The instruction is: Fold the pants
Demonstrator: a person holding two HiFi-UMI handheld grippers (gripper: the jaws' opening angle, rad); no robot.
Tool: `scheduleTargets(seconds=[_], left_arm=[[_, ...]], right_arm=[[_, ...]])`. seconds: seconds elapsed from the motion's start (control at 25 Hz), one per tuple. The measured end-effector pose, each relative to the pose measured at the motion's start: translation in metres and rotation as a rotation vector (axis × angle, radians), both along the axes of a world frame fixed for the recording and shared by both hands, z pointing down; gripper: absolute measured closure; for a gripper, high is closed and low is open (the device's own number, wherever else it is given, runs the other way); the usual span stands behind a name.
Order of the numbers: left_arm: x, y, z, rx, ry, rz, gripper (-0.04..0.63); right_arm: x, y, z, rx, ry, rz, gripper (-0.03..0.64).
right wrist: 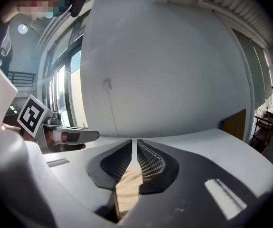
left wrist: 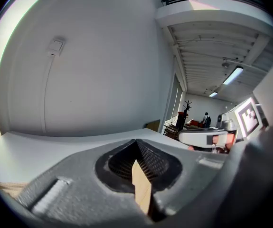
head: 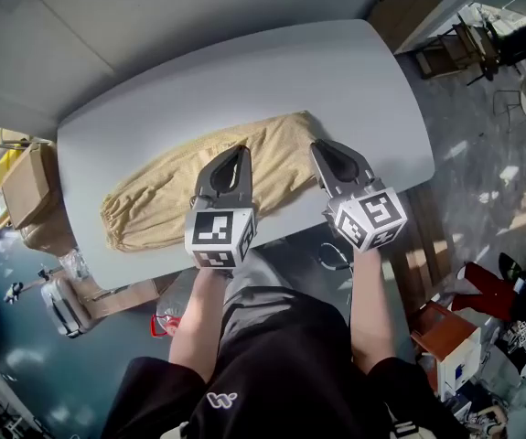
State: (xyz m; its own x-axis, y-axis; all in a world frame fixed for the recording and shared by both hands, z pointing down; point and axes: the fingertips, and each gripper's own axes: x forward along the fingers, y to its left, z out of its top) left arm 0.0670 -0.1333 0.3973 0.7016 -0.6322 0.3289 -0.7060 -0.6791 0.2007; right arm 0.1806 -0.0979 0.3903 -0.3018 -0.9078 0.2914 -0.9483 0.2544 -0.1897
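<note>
The tan pants (head: 180, 186) lie folded lengthwise on the pale grey table (head: 336, 80), running from the left end to the middle. My left gripper (head: 241, 154) hovers over their near edge, jaws shut tip to tip; nothing appears to be gripped. In the left gripper view, tan cloth (left wrist: 142, 189) shows only through the slit behind the left gripper's tips (left wrist: 136, 140). My right gripper (head: 322, 146) hangs over the pants' right end. In the right gripper view a thin gap stands between the right gripper's tips (right wrist: 134, 141), with the pants (right wrist: 127, 186) lying below, not gripped.
Cardboard boxes (head: 25, 186) stand on the floor left of the table. A wooden panel (head: 404, 16) leans beyond the far right corner. Chairs and clutter (head: 482, 44) fill the floor on the right. The person stands at the table's near edge.
</note>
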Motion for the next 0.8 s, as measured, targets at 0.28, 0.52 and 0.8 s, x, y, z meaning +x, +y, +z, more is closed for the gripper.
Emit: scheduleTargets(seconds=[0.28, 0.52, 0.8], left_arm=[[0.031, 0.0, 0.01, -0.035, 0.019, 0.099, 0.591], [0.063, 0.0, 0.044, -0.085, -0.034, 0.249, 0.5], [0.099, 0.0, 0.09, -0.11, -0.149, 0.404, 0.432]], right_arm=[[0.029, 0.006, 0.021, -0.025, -0.117, 0.08, 0.52], [0.057, 0.017, 0.055, -0.087, -0.142, 0.165, 0.486], [0.076, 0.036, 0.113, -0.219, -0.186, 0.249, 0.461]])
